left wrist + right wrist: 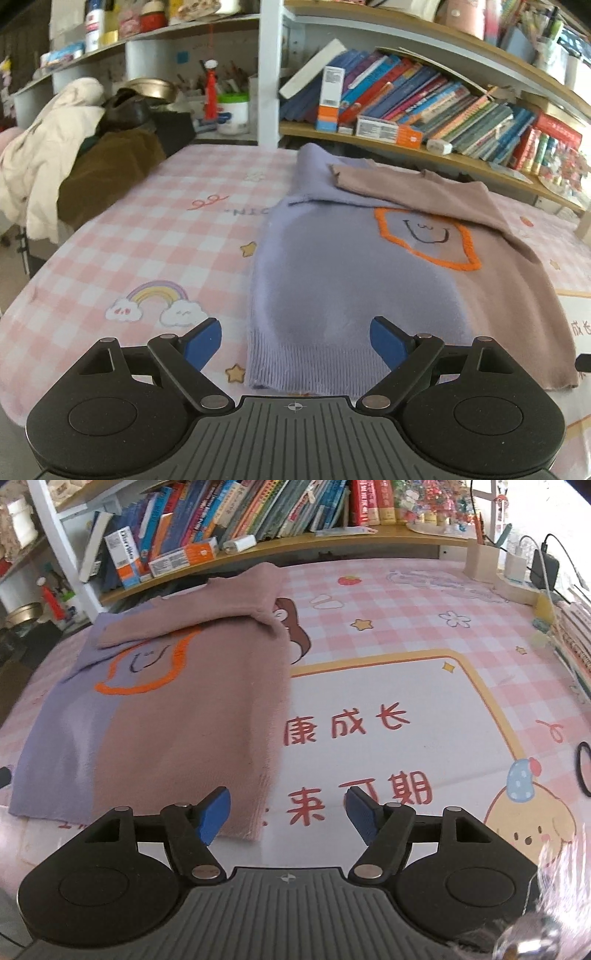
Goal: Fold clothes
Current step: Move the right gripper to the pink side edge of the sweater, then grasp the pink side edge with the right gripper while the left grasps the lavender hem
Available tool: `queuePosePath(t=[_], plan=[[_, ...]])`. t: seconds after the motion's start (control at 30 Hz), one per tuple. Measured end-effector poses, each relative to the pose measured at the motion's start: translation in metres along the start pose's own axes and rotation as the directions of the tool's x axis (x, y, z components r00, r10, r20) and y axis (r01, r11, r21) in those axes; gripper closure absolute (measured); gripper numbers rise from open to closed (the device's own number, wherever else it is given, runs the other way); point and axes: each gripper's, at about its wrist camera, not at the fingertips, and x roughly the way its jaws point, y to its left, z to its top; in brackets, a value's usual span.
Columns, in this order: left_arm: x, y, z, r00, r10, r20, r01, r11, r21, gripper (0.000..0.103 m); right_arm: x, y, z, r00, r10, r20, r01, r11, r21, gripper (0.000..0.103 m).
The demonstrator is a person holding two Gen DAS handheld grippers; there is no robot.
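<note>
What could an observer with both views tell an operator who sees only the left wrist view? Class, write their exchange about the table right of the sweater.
Operator: Is the right gripper holding the sweater?
Observer: No. It is open at the sweater's brown hem corner, gripping nothing.
Operator: Is anything lying further right?
Observer: Yes, a black hair tie lies near the right edge of the pink checked tablecloth.
</note>
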Motion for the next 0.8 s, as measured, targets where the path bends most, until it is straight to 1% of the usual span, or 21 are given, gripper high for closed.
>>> queuePosePath(t=[0.07, 0.1, 0.17, 0.23, 0.3, 0.37, 0.4, 0.43, 0.47, 0.53, 0.57, 0.63, 0.7, 0.73, 0.77, 0.8], plan=[[0.004, 0.001, 0.001, 1.000, -0.003, -0.006, 0.003, 1.000, 0.004, 0.012, 0.002, -0.001, 0.001, 1.000, 0.005, 0.004, -0.005, 1.000, 0.013, 0.034], [0.006, 0.002, 0.002, 1.000, -0.003, -0.013, 0.003, 1.000, 0.005, 0.011, 0.004, -0.003, 0.002, 1.000, 0.024, 0.000, -0.024, 0.999, 0.026, 0.034], [0.011, 0.004, 0.002, 1.000, -0.001, -0.027, 0.001, 1.000, 0.007, 0.011, 0.007, -0.005, 0.004, 0.999, 0.034, -0.013, -0.033, 0.998, 0.047, 0.034], [0.016, 0.005, 0.004, 0.999, 0.032, -0.044, -0.032, 0.999, 0.013, 0.011, 0.010, -0.004, 0.007, 0.999, 0.026, -0.026, -0.024, 0.998, 0.058, 0.034], [0.021, 0.011, 0.008, 0.994, 0.087, -0.070, -0.087, 0.996, 0.003, 0.011, 0.014, -0.003, 0.010, 0.999, 0.025, -0.036, -0.023, 0.997, 0.068, 0.036], [0.024, 0.020, 0.011, 0.992, 0.092, -0.084, -0.095, 0.995, -0.033, 0.011, 0.016, -0.003, 0.012, 0.998, 0.042, -0.039, -0.039, 0.996, 0.080, 0.038], [0.025, 0.026, 0.013, 0.992, 0.088, -0.089, -0.093, 0.994, -0.055, 0.012, 0.017, -0.003, 0.013, 0.998, 0.051, -0.040, -0.048, 0.995, 0.086, 0.040], [0.027, 0.030, 0.014, 0.992, 0.084, -0.096, -0.091, 0.993, -0.071, 0.013, 0.018, -0.003, 0.014, 0.997, 0.060, -0.037, -0.057, 0.994, 0.094, 0.048], [0.029, 0.034, 0.015, 0.991, 0.080, -0.104, -0.089, 0.993, -0.083, 0.014, 0.019, -0.003, 0.015, 0.997, 0.064, -0.036, -0.060, 0.993, 0.098, 0.052], [0.034, 0.038, 0.016, 0.991, 0.069, -0.116, -0.081, 0.992, -0.100, 0.016, 0.021, -0.002, 0.018, 0.997, 0.068, -0.036, -0.064, 0.993, 0.101, 0.066], [0.036, 0.040, 0.016, 0.991, 0.061, -0.122, -0.074, 0.991, -0.108, 0.018, 0.023, -0.001, 0.019, 0.997, 0.068, -0.037, -0.064, 0.993, 0.103, 0.068], [0.039, 0.041, 0.016, 0.990, 0.044, -0.133, -0.060, 0.991, -0.117, 0.026, 0.024, -0.002, 0.022, 0.997, 0.067, -0.037, -0.063, 0.991, 0.114, 0.073], [0.043, 0.042, 0.016, 0.989, 0.029, -0.144, -0.046, 0.992, -0.118, 0.041, 0.026, -0.002, 0.023, 0.998, 0.061, -0.034, -0.056, 0.991, 0.125, 0.076], [0.045, 0.042, 0.016, 0.988, 0.023, -0.151, -0.041, 0.992, -0.118, 0.045, 0.027, -0.002, 0.024, 0.998, 0.058, -0.031, -0.054, 0.990, 0.129, 0.077], [0.048, 0.042, 0.015, 0.987, 0.015, -0.161, -0.034, 0.992, -0.121, 0.055, 0.027, -0.001, 0.024, 0.998, 0.057, -0.030, -0.053, 0.990, 0.128, 0.077], [0.050, 0.043, 0.015, 0.985, 0.007, -0.172, -0.029, 0.992, -0.124, 0.063, 0.028, 0.000, 0.025, 0.998, 0.054, -0.029, -0.050, 0.991, 0.127, 0.079]])
